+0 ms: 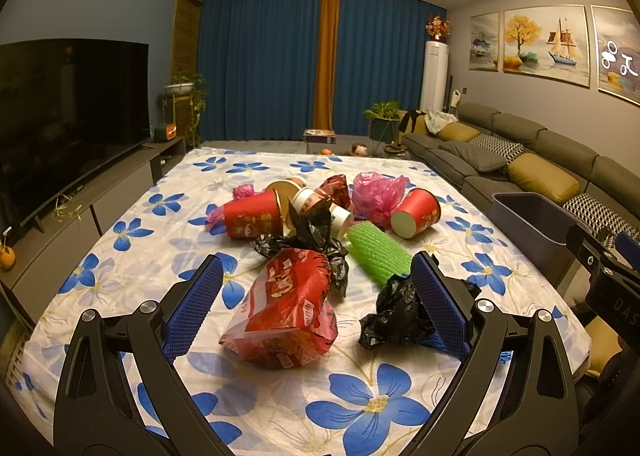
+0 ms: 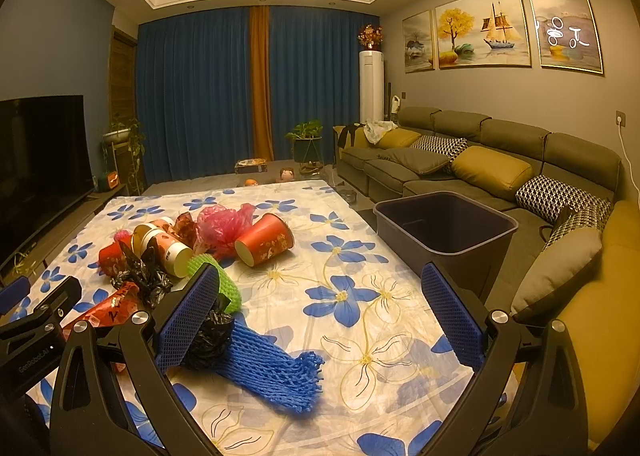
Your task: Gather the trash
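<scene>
The left gripper (image 1: 316, 288), jaws wide apart, hovers over a crumpled red printed plastic bag (image 1: 286, 314) on the flower-patterned tablecloth (image 1: 120, 256). The right gripper (image 2: 324, 298), also spread, frames a blue foam net sleeve (image 2: 276, 372). Beside the table stands a dark plastic bin (image 2: 444, 232).

Tablecloth (image 1: 140, 240): thin cloth, matt, creased. Red snack bag (image 1: 286, 306): glossy plastic film, crinkled. Black bag (image 1: 394, 320): shiny thin plastic. Green sleeve (image 1: 378, 252) & blue sleeve (image 2: 272, 372): foam net, rough. Cups (image 2: 266, 240): paper. Bin (image 2: 444, 232): smooth matt plastic. Finger pads (image 2: 188, 320): blue, textured
</scene>
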Demonstrator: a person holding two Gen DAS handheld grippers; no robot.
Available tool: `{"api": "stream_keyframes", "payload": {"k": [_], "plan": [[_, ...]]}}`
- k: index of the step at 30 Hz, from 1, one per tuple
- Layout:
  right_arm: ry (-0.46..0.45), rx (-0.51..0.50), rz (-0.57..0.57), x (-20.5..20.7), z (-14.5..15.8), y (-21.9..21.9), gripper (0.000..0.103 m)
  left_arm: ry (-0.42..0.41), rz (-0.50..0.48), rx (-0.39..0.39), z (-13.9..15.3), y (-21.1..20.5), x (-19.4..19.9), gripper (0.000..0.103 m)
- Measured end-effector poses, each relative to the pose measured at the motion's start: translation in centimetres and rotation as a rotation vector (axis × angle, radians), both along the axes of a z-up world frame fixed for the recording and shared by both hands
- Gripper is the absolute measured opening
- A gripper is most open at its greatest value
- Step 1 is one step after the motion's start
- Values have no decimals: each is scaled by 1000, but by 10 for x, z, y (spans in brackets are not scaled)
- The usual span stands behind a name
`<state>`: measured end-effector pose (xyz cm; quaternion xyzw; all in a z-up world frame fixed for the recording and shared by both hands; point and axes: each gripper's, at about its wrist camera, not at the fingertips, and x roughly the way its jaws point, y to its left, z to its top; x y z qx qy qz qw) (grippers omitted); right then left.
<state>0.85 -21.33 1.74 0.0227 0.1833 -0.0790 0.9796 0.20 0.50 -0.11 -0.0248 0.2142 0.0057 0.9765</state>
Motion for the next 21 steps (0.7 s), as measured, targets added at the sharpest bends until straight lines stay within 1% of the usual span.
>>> {"api": "stream_keyframes", "payload": {"k": [13,18,21], "plan": [[-4,7,14,3,-4,1,98,-3,-2,-7,-5,-1,2,93],[-8,17,38,3,-7,2,98,-23,-7,-13,-9,5,-1,93],[-8,26,55,5,-11,3,97,-34,-11,-5,-19,14,-5,93]]}}
